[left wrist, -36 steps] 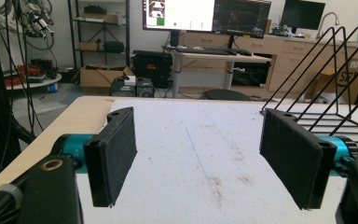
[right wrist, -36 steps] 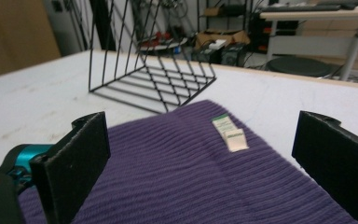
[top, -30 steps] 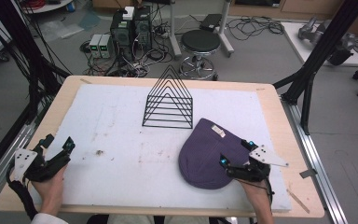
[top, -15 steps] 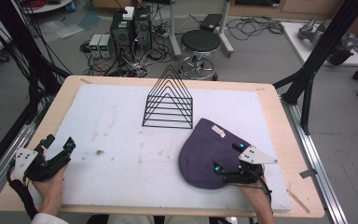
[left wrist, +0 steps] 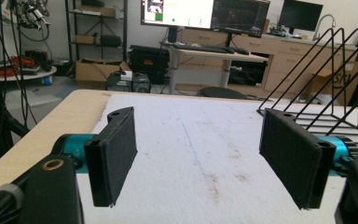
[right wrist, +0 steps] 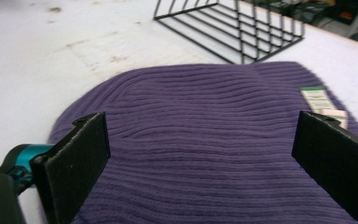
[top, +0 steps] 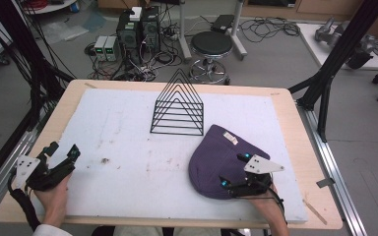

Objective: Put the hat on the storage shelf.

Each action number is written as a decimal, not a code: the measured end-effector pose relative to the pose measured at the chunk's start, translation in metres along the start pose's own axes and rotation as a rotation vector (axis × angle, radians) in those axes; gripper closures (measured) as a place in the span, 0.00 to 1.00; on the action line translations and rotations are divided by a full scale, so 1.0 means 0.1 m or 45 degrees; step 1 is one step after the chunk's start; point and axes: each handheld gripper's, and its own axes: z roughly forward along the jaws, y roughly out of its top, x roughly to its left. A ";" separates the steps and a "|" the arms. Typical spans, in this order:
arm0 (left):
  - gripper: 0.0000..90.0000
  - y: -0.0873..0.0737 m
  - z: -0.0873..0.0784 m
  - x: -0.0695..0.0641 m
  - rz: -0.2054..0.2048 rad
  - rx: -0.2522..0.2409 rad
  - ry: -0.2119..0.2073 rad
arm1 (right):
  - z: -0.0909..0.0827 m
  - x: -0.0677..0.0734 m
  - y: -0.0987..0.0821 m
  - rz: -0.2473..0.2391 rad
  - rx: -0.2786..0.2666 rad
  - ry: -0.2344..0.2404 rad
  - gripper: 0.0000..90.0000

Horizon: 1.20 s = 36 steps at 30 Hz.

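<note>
A purple knitted beanie [top: 216,160] lies flat at the front right of the white mat, a white label [right wrist: 324,105] on its far side. My right gripper [top: 232,169] hovers over the beanie's near edge, jaws open wide, the ribbed purple cloth [right wrist: 200,140] spread between and below them. My left gripper [top: 64,152] rests at the mat's front left corner, open, with bare mat between its pads [left wrist: 114,154]. A black wire rack [top: 178,105] of triangular frames stands at the back middle of the mat.
The white mat [top: 128,142] covers a wooden table [top: 285,105] and is stained near its front. Beyond the table stand a stool [top: 211,46], computer boxes [top: 138,29] and loose cables. Black frame legs [top: 332,64] rise at both sides.
My right gripper has moved left over the beanie's near edge. The left gripper has kept still.
</note>
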 end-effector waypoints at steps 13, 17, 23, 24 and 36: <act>0.29 -0.01 0.02 -0.01 -0.004 0.015 -0.013 | 0.10 0.08 -0.01 -0.097 0.068 0.137 0.04; 0.29 -0.01 0.02 -0.02 0.004 0.022 -0.023 | 0.12 0.10 -0.01 -0.129 0.085 0.182 0.04; 0.29 -0.01 0.03 -0.01 -0.001 0.020 -0.019 | 0.15 0.15 0.00 -0.198 0.137 0.239 0.04; 0.29 -0.01 0.02 -0.01 0.000 0.020 -0.018 | 0.16 0.16 -0.01 -0.208 0.145 0.252 0.04; 0.29 -0.01 0.02 0.00 0.003 0.021 -0.009 | 0.24 0.19 -0.05 -0.285 0.264 0.336 0.04</act>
